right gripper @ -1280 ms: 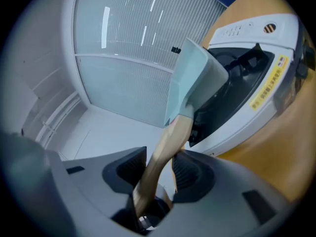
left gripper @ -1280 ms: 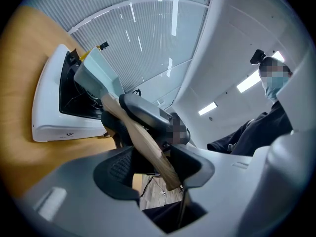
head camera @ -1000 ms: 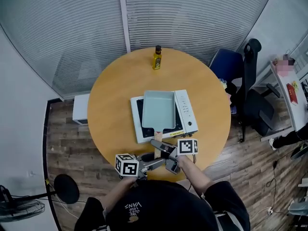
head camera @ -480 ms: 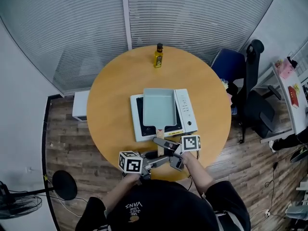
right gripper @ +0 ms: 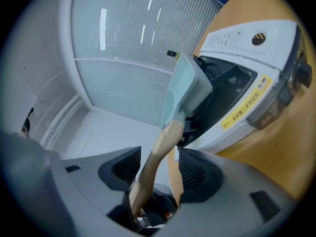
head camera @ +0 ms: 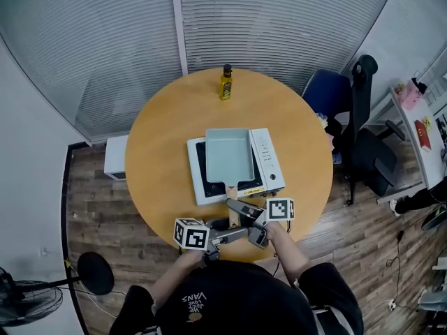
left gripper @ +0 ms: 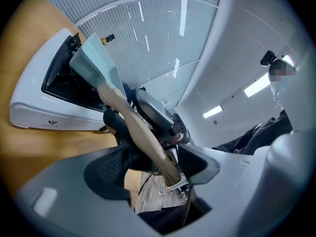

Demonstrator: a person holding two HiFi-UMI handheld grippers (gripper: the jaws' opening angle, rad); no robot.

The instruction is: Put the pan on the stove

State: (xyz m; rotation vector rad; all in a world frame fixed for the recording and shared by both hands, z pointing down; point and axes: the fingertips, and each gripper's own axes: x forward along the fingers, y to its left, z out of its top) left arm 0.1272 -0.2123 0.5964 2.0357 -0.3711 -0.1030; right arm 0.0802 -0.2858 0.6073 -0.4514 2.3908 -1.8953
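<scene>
A pale blue-green rectangular pan (head camera: 227, 155) sits on the white single-burner stove (head camera: 263, 160) in the middle of the table. Its wooden handle (head camera: 231, 201) points toward me. Both grippers flank that handle at the table's near edge, the left gripper (head camera: 237, 232) from the left and the right gripper (head camera: 235, 206) from the right. In the left gripper view the handle (left gripper: 136, 127) runs between the opening jaws of the left gripper (left gripper: 153, 167), with a gap beside it. In the right gripper view the handle (right gripper: 158, 152) lies between the right gripper (right gripper: 159, 174), whose opening jaws stand apart from it.
A yellow oil bottle (head camera: 225, 82) stands at the far edge of the round wooden table (head camera: 160, 138). A dark office chair (head camera: 353, 117) is at the right. A white box (head camera: 115, 158) and a round black stand base (head camera: 95, 273) are on the floor at the left.
The pan stays on the stove and both grippers stay at its handle. Only the view has shifted slightly.
</scene>
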